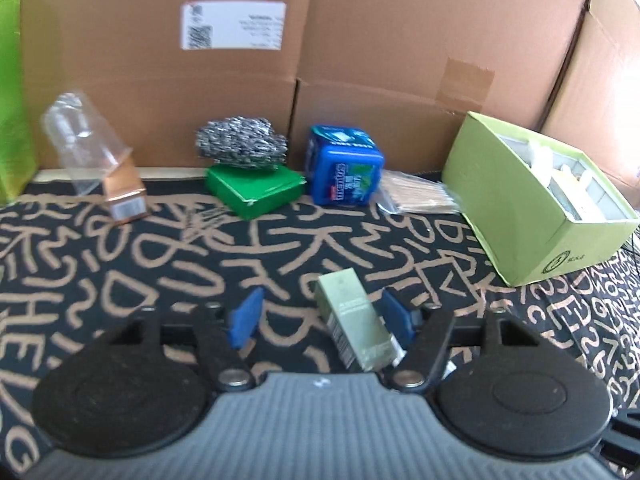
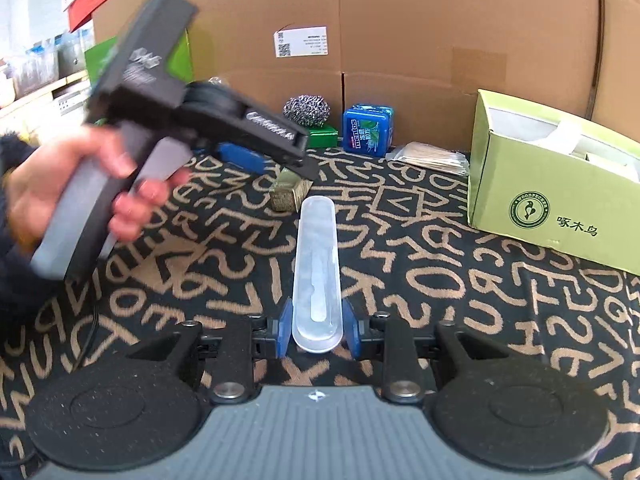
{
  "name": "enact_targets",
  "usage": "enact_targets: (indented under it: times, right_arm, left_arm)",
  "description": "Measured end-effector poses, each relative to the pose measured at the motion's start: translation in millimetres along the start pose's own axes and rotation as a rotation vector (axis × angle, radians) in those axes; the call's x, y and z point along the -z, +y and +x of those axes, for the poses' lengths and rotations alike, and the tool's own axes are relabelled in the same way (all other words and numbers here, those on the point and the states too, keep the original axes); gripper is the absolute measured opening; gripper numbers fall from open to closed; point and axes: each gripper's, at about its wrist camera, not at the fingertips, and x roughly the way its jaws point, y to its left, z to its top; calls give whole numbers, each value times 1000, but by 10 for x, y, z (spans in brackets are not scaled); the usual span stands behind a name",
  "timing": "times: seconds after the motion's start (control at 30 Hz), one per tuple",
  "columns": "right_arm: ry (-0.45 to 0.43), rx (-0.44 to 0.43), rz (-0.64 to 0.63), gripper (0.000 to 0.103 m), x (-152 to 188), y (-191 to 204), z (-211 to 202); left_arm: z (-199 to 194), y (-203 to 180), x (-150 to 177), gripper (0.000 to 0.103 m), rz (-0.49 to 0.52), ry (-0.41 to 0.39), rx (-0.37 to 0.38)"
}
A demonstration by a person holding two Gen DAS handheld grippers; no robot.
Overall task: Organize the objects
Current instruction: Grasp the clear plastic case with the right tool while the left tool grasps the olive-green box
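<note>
A small olive-gold box (image 1: pixel 352 320) lies on the patterned cloth between the fingers of my left gripper (image 1: pixel 320 314). The box leans against the right blue pad (image 1: pixel 396 318); the left pad (image 1: pixel 245 318) stands well clear, so the jaws are open. The right wrist view shows the same box (image 2: pixel 289 194) under that gripper, which a hand (image 2: pixel 68 188) holds. My right gripper (image 2: pixel 317 330) is shut on the near end of a long translucent plastic case (image 2: pixel 317 264) that points away over the cloth.
Along the cardboard wall (image 1: pixel 360 60) stand a clear cup (image 1: pixel 80 136), a copper box (image 1: pixel 124 196), a steel scourer (image 1: pixel 240 142) on a green box (image 1: pixel 256 192), a blue Mentos tub (image 1: pixel 344 170) and bagged wooden sticks (image 1: pixel 420 198). A light-green open carton (image 1: pixel 532 204) sits at the right.
</note>
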Motion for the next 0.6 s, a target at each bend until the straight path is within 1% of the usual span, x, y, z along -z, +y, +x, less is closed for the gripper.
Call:
enact_targets:
  times: [0.07,0.1,0.13,0.2,0.27,0.3,0.33,0.37,0.4,0.47,0.5,0.53,0.6]
  right_arm:
    - [2,8,-2,34,-34,35,48]
    - [4,14,-10,34,-52,57,82]
    - [6,20,-17,34,-67,76,115]
    - [6,29,-16,35,-104,99,168]
    - [8,37,-17,35,-146,105,225]
    - [7,42,-17,35,-162,105,250]
    - [2,47,-15,35,-173,102,274]
    - [0,50,-5,35,-182,91,296]
    - [-3,50,8,35,-190,78,312]
    - [-9,53,19,35,-202,72,329]
    - [-11,57,20,35,-199,76,331]
    - [-13,59,18,35,-195,86,327]
    - [-16,60,8,33,-180,97,309]
  left_arm:
    - [-6,14,-28,65,10,10,11]
    - [-1,2,-24,59,16,20,21]
    - [13,-9,-28,49,19,31,34]
    - [23,-6,-16,43,13,49,66]
    - [44,-27,1,43,14,55,60]
    - [44,-38,6,45,16,50,52]
    - [46,-46,9,54,15,46,42]
    - [52,-53,15,58,9,44,29]
    - [57,-51,17,59,3,43,24]
    - [66,-44,23,53,1,47,35]
    - [65,-38,23,43,0,49,47]
    - [63,-25,22,40,-8,53,56]
    - [69,-12,19,40,-15,56,55]
